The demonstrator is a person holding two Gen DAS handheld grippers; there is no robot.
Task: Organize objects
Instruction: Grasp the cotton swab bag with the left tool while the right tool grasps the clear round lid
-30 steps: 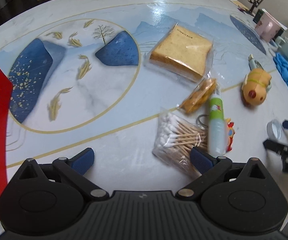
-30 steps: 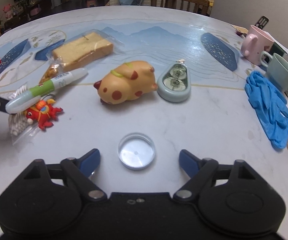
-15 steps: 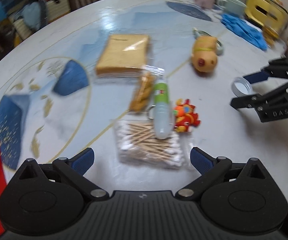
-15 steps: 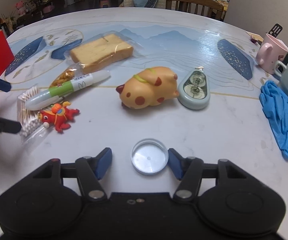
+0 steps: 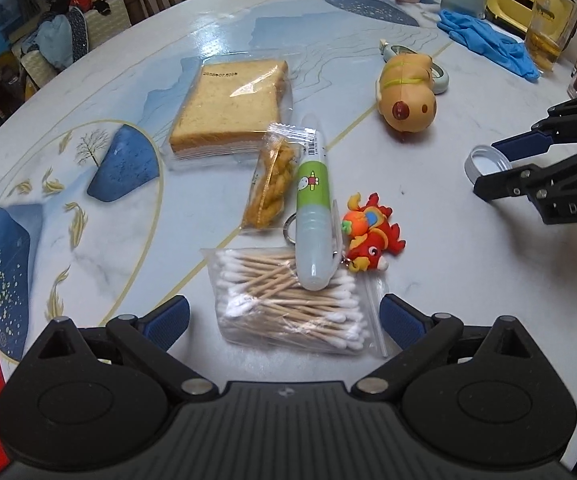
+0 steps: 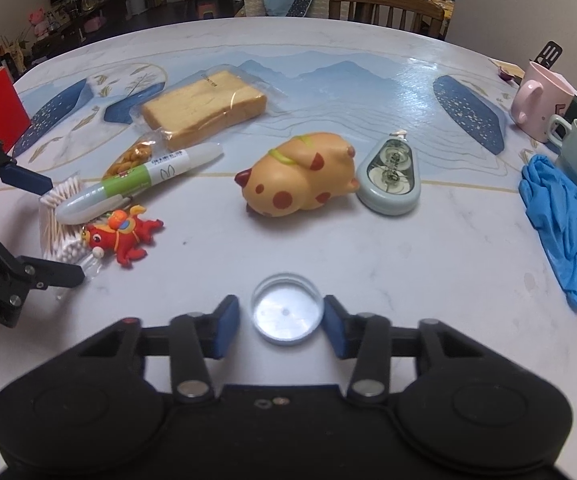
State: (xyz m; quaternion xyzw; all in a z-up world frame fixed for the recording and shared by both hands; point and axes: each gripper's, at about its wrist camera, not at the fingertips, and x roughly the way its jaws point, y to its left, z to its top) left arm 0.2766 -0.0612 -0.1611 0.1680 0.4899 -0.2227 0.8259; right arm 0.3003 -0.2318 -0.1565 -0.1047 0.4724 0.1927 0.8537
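Between the right gripper [image 6: 282, 322]'s narrowed, not-yet-touching fingers lies the clear lid [image 6: 287, 309]; squeeze level, while the left gripper [image 5: 284, 316] gapes wide.

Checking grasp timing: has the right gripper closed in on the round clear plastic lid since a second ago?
Yes. The right gripper narrowed around the round clear plastic lid, which stays put below the spotted orange pig toy; small gaps remain.

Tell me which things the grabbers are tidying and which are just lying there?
Being tidied: round lid between right gripper fingers; cotton swabs before left gripper.

Lying about: bread, pen, toy dog, blue gloves, mugs.
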